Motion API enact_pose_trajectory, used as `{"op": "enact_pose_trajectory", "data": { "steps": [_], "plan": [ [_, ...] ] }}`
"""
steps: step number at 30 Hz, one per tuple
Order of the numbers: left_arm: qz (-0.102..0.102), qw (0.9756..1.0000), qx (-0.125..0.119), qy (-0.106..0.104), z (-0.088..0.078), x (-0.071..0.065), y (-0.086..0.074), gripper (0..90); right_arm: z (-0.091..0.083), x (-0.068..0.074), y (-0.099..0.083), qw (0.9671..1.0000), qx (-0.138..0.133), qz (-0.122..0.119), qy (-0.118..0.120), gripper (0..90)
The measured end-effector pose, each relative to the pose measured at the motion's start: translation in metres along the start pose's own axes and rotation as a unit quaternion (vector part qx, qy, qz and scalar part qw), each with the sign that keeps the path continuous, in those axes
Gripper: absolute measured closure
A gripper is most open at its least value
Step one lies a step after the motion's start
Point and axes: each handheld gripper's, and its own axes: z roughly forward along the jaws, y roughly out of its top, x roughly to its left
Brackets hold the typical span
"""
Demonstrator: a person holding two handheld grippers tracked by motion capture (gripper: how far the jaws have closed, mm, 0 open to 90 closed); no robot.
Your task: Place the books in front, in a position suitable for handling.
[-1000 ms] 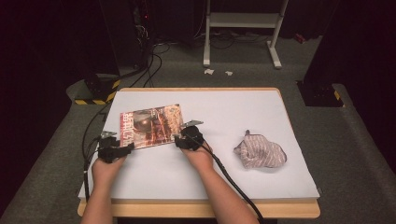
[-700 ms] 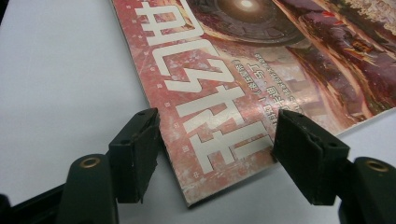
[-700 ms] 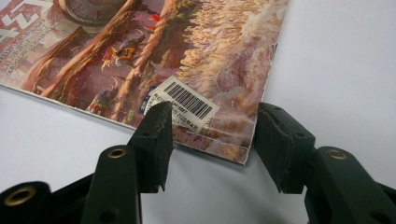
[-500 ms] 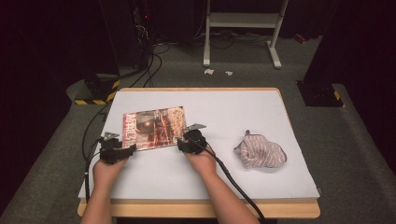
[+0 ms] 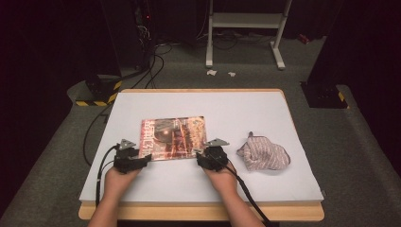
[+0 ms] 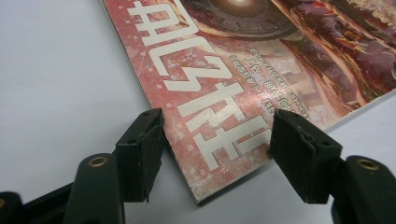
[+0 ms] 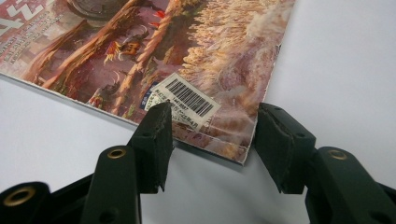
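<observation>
High view showed us one magazine (image 5: 173, 137) lying flat on the white counter (image 5: 156, 184), its near edge towards us, and one crumpled striped cloth (image 5: 264, 154) well apart to its right. We held two hand-held grippers, one in each hand. Our left hand-held gripper (image 5: 142, 160) sat at the magazine's near left corner and our right hand-held gripper (image 5: 199, 155) at its near right corner. Left gripper view (image 6: 217, 135) showed us the two black jaws spread on either side of that corner of the magazine (image 6: 243, 70), whose big white lettering ran between them; the left-hand pad (image 6: 152, 140) stood just at the spine edge, and the other hung over the cover near its bottom edge. Those jaws had just been closing a little, with the corner between them, and we saw no pinch on it. Right gripper view (image 7: 212, 135) showed us two jaws likewise spread around the other corner of the magazine (image 7: 187, 51), one pad (image 7: 156, 135) just at the one barcode sticker (image 7: 184, 100), the other at the side edge. We counted two black cables on the grey floor beyond the counter, though they were small in the high view.
</observation>
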Motion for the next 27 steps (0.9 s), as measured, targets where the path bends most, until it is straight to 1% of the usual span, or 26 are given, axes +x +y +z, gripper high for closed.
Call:
{"op": "enact_pose_trajectory", "data": {
  "steps": [1,2,3,4,6,8,11,13,14,15,16,18,21,23,25,27],
  "plan": [
    [0.007,0.9999,0.002,-0.009,0.001,-0.007,0.0,35.9,-0.013,-0.006,-0.01,1.0,0.002,0.003,-0.009,46.2],
    [0.017,0.9997,0.004,-0.019,0.001,-0.016,-0.001,35.9,-0.017,-0.008,-0.013,0.9999,0.004,0.005,-0.011,46.0],
    [0.023,0.9995,0.006,-0.023,0.002,-0.02,-0.001,36.0,-0.023,-0.011,-0.018,0.9999,0.004,0.007,-0.012,45.7],
    [0.026,0.9991,0.007,-0.031,0.003,-0.028,-0.001,36.2,-0.028,-0.012,-0.022,0.9999,0.003,0.007,-0.015,45.3],
    [0.038,0.9984,0.009,-0.04,0.004,-0.039,-0.001,36.4,-0.04,-0.018,-0.031,0.9998,-0.001,0.004,-0.021,44.9],
    [0.047,0.9975,0.012,-0.051,0.005,-0.051,-0.001,36.5,-0.051,-0.025,-0.041,0.9996,-0.006,0.008,-0.026,44.7],
    [0.059,0.9962,0.012,-0.063,0.008,-0.064,-0.001,36.6,-0.063,-0.036,-0.051,0.9995,-0.003,0.011,-0.03,43.4],
    [0.067,0.9959,0.009,-0.06,0.008,-0.067,-0.001,36.5,-0.068,-0.043,-0.055,0.9996,0.0,0.017,-0.021,43.4],
    [0.064,0.9961,0.011,-0.059,0.007,-0.067,-0.001,36.6,-0.069,-0.045,-0.056,0.9997,-0.001,0.018,-0.014,43.3],
    [0.061,0.9963,0.014,-0.059,0.007,-0.068,-0.002,36.9,-0.069,-0.046,-0.057,0.9998,-0.001,0.016,-0.012,42.6],
    [0.062,0.9963,0.018,-0.056,0.006,-0.069,-0.002,36.0,-0.069,-0.045,-0.057,0.9998,-0.001,0.01,-0.014,41.9],
    [0.062,0.9966,0.02,-0.051,0.003,-0.072,-0.005,31.7,-0.069,-0.044,-0.057,0.9998,0.005,-0.008,-0.018,41.5],
    [0.081,0.9958,0.023,-0.037,0.002,-0.079,-0.009,28.1,-0.069,-0.047,-0.057,0.9999,0.004,-0.003,-0.014,41.9],
    [0.087,0.9956,0.024,-0.028,0.002,-0.082,-0.01,27.5,-0.069,-0.05,-0.057,0.9999,0.001,0.004,-0.01,41.8],
    [0.086,0.9958,0.022,-0.024,0.002,-0.081,-0.01,27.2,-0.069,-0.051,-0.057,0.9999,-0.001,0.01,-0.004,41.7],
    [0.089,0.9958,0.019,-0.014,0.002,-0.079,-0.011,29.0,-0.069,-0.05,-0.057,1.0,-0.001,0.009,-0.001,42.9]
  ]
}}
